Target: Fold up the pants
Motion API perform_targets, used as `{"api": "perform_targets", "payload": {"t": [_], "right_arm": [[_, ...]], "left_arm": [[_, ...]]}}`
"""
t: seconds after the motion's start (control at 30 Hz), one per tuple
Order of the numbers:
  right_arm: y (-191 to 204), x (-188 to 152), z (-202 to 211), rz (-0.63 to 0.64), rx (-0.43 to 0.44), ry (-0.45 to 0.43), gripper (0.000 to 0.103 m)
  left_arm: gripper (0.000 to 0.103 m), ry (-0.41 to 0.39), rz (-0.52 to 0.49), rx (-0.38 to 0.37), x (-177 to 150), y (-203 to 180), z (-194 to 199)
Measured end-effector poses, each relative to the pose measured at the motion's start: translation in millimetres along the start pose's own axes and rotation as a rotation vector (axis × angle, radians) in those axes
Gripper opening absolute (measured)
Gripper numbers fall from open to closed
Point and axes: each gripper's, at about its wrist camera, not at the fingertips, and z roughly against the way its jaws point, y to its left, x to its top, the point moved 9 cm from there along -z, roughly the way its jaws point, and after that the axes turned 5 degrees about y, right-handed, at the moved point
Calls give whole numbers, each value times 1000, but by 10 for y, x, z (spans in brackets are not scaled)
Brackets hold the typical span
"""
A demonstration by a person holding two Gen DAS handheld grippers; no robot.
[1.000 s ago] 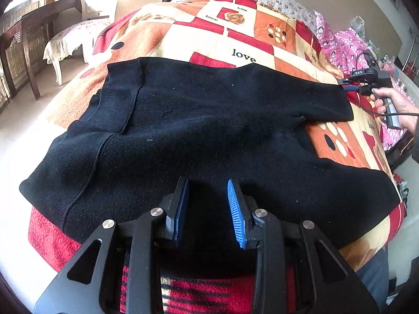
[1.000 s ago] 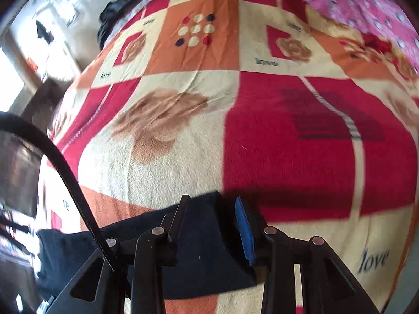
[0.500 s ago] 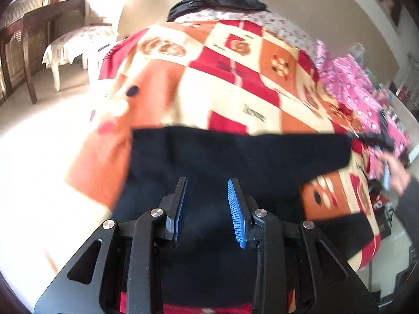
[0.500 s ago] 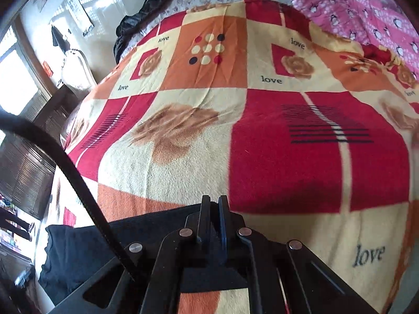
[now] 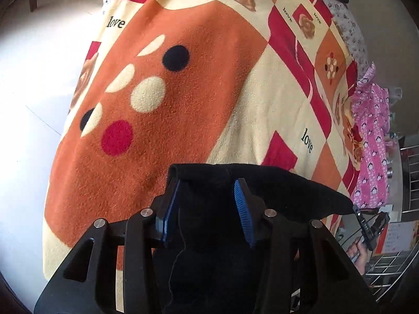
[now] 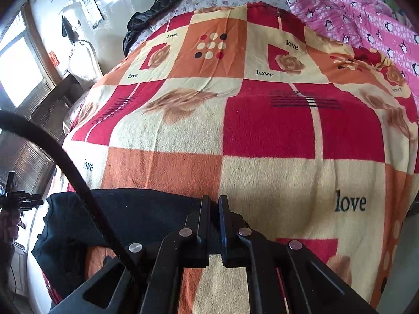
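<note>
Left claw point(image 5: 209, 204): jaws opening, black pants point(image 5: 275, 191) edge draped btwn blue pads, cloth slack. Right claw point(image 6: 212, 214): jaws pinched tight on pants' far edge. Pants hang btwn both claws over near part of bed, on patchwork blanket point(image 6: 262, 136) w/ "love" print. Pink penguin fabric point(image 6: 366, 18) far right; black cable point(image 6: 65, 162) crosses left.

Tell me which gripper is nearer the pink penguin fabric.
Right. The right gripper, shut on the pants, sits toward the pink penguin fabric; the left gripper, fingers opening around the pants, is at their far end.
</note>
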Motion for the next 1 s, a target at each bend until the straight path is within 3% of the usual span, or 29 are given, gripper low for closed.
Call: {"api": "perform_targets", "payload": {"t": [0.17, 0.27, 0.47, 0.77, 0.8, 0.83, 0.87, 1.0], "right_arm": [[31, -15, 49, 12, -2, 5, 5], [53, -12, 72, 19, -1, 3, 5], [40, -26, 38, 2, -5, 8, 5], [61, -41, 6, -8, 0, 8, 5], [62, -43, 4, -10, 0, 9, 5], [64, -45, 3, -8, -3, 10, 5], [53, -46, 7, -8, -3, 10, 5], [21, -59, 45, -3, -2, 5, 5]], "left_arm": [[41, -26, -51, 85, 109, 56, -109], [41, -10, -92, 93, 50, 78, -177], [48, -7, -40, -5, 49, 154, -122], [48, -16, 4, -97, 104, 91, -152], [42, -25, -6, -101, 103, 74, -141], [22, -29, -22, -99, 90, 50, -134], [16, -33, -40, -82, 72, 31, -132], [11, -76, -131, -31, -31, -133, -37]]}}
